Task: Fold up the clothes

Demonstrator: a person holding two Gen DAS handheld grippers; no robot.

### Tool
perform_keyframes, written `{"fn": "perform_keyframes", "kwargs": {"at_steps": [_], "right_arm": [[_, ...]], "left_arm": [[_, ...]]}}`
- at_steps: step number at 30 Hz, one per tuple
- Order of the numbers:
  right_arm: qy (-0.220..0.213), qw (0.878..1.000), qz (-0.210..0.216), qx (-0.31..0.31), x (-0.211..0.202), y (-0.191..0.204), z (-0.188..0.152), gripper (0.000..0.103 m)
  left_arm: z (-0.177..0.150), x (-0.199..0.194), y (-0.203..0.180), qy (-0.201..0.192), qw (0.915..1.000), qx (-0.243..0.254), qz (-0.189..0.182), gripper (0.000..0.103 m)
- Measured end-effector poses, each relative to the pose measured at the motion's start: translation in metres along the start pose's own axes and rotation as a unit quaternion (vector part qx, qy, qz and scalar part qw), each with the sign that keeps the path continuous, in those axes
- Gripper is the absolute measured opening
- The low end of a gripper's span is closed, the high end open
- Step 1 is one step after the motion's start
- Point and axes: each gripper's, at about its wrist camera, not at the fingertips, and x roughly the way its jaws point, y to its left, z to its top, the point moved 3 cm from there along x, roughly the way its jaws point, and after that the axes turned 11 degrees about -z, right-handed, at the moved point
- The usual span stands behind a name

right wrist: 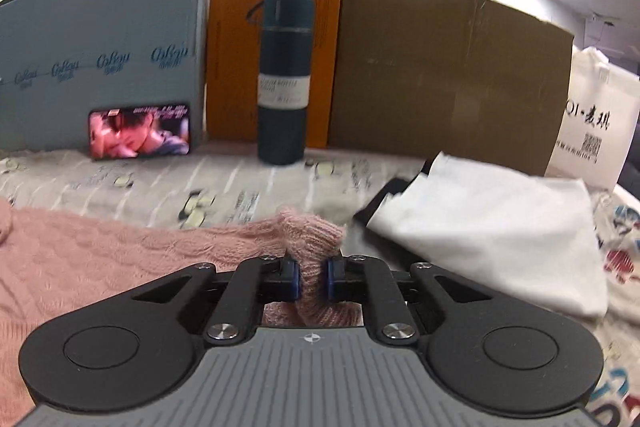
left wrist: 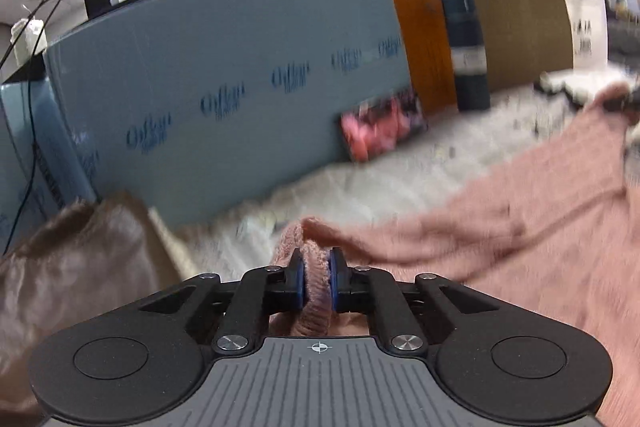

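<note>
Pink sweater (right wrist: pixel 100 251): flat on the patterned bedspread (right wrist: pixel 240 187), stretched sideways between my claws.
Left gripper (left wrist: pixel 316 279): clamped on one ribbed edge.
Right gripper (right wrist: pixel 312 277): clamped on the other, equally near.

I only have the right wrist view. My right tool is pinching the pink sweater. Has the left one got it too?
Observer: Yes, the left tool is shut on a bunched ribbed edge of the pink sweater.
Operator: Anything lying left of that tool?
Observer: A brown, shiny garment is heaped right beside it.
Operator: Is the knit hanging clear between the tools?
Observer: It stretches away rightward above the patterned bed cover; blur hides whether it touches.
</note>
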Motion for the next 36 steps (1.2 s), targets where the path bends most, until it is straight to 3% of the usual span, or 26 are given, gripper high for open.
{"fn": "perform_keyframes", "kwargs": {"at_steps": [4, 8, 11, 12, 13, 15, 17, 19, 21, 29, 33, 36], "right_arm": [[-0.001, 1.0, -0.014, 0.005, 0.014, -0.009, 0.013, 0.011], [0.033, 0.999, -0.025, 0.004, 0.034, -0.015, 0.006, 0.013], [0.072, 0.997, -0.03, 0.008, 0.049, -0.019, -0.006, 0.03], [0.078, 0.996, -0.039, 0.008, 0.051, -0.021, -0.009, 0.046], [0.076, 0.996, -0.047, 0.013, 0.049, -0.025, -0.009, 0.054], [0.072, 0.995, -0.064, 0.023, 0.043, -0.032, -0.009, 0.058], [0.057, 0.995, -0.079, 0.032, 0.029, -0.041, -0.007, 0.068], [0.043, 0.994, -0.089, 0.053, 0.011, -0.052, -0.004, 0.075], [0.035, 0.992, -0.091, 0.084, -0.008, -0.065, -0.005, 0.076], [0.075, 0.972, -0.051, 0.216, -0.073, -0.098, -0.043, 0.077], [0.099, 0.973, -0.031, 0.204, -0.085, -0.082, -0.063, 0.077], [0.098, 0.977, -0.012, 0.189, -0.087, -0.067, -0.069, 0.077]], "left_arm": [[0.016, 0.015, 0.005, -0.014, 0.9998, 0.009, 0.015, 0.011], [0.013, 0.036, 0.011, 0.024, 0.9992, 0.021, 0.024, 0.011], [0.003, 0.049, 0.008, 0.063, 0.9965, 0.041, 0.035, 0.018], [0.0, 0.051, 0.009, 0.071, 0.9958, 0.043, 0.038, 0.02], [-0.001, 0.052, 0.01, 0.076, 0.9956, 0.041, 0.038, 0.023], [-0.001, 0.046, 0.011, 0.065, 0.9961, 0.04, 0.044, 0.03], [0.001, 0.034, 0.01, 0.044, 0.9968, 0.038, 0.054, 0.053], [0.004, 0.019, 0.007, 0.016, 0.9978, 0.032, 0.057, 0.067], [0.005, 0.003, 0.003, -0.008, 0.9982, 0.021, 0.055, 0.073], [-0.001, -0.052, -0.041, -0.076, 0.9966, 0.021, -0.026, 0.084], [-0.009, -0.067, -0.067, -0.085, 0.9927, 0.031, -0.08, 0.084], [-0.017, -0.074, -0.088, -0.087, 0.9831, 0.049, -0.153, 0.085]]}}
